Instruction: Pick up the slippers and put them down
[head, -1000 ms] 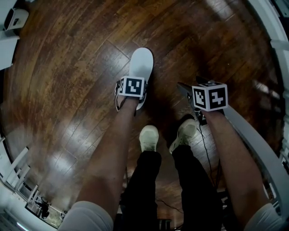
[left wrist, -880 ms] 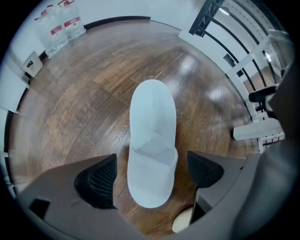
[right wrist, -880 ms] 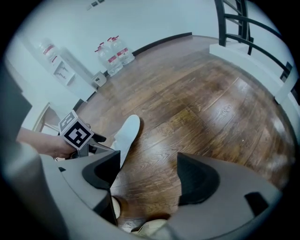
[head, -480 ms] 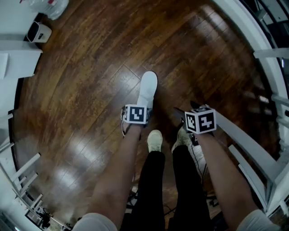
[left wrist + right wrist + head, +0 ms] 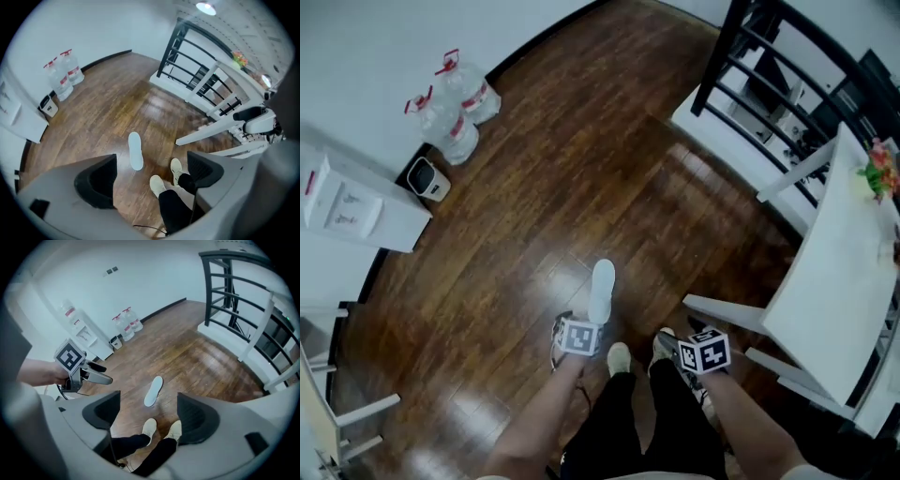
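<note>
One white slipper [image 5: 602, 291] lies flat on the dark wooden floor, just ahead of the person's light-coloured shoes [image 5: 619, 356]. It also shows far below in the left gripper view [image 5: 136, 151] and the right gripper view [image 5: 153, 391]. My left gripper [image 5: 574, 339] hangs high above the slipper's near end, jaws apart, nothing between them [image 5: 150, 180]. My right gripper [image 5: 701, 352] is level with it to the right, above the right shoe, also open and empty [image 5: 147, 416]. No second slipper is visible.
Two water bottles [image 5: 455, 108] and a small bin [image 5: 425, 178] stand by the far wall beside a white cabinet [image 5: 347, 202]. A black railing [image 5: 778, 56] and a white table [image 5: 853, 253] with flowers stand at the right, white chair rails [image 5: 741, 314] close by.
Both grippers have risen well away from the floor and the head view has pulled back with them. The slipper has stayed on the floor, with the left gripper no longer down at it.
</note>
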The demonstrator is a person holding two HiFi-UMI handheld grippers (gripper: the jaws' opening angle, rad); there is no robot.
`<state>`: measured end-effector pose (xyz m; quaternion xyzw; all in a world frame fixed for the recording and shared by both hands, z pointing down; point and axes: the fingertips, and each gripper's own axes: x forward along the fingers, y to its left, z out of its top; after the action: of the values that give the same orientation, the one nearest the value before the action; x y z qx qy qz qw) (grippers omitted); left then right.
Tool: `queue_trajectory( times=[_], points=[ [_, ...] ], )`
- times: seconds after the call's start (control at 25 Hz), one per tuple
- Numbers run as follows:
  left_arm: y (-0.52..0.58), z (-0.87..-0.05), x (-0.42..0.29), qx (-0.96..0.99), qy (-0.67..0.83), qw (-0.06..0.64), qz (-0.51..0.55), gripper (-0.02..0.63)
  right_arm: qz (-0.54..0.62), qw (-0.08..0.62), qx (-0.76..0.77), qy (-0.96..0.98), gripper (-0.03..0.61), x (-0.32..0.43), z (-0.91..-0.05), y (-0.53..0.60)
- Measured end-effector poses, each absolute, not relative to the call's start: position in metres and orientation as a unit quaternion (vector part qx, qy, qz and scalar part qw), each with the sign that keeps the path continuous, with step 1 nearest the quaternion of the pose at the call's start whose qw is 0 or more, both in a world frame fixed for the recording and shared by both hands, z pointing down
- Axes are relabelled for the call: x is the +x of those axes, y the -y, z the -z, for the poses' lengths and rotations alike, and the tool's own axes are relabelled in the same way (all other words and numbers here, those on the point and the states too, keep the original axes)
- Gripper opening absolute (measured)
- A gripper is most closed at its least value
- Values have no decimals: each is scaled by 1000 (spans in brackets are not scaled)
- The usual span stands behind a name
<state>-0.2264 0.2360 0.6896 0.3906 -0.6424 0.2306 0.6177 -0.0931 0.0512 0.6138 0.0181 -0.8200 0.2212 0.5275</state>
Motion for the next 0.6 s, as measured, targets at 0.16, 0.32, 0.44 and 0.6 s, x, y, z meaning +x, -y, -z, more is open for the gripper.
queue_trajectory(
  times=[0.16, 0.32, 0.44, 0.6],
  points=[
    [-220, -591, -219, 470, 651, 543, -248, 465, -208, 491, 46, 845, 383, -52, -508, -53],
    [-204, -509, -161, 526, 625, 515, -260, 465, -228, 460, 95, 853, 383, 33, -425, -45],
    [-187, -453, -122, 560, 610, 490, -272, 465, -225, 434, 136, 862, 383, 96, -373, -33],
    [-143, -374, -61, 626, 599, 428, -257, 465, -225, 391, 197, 870, 385, 187, -318, -18]
  ],
)
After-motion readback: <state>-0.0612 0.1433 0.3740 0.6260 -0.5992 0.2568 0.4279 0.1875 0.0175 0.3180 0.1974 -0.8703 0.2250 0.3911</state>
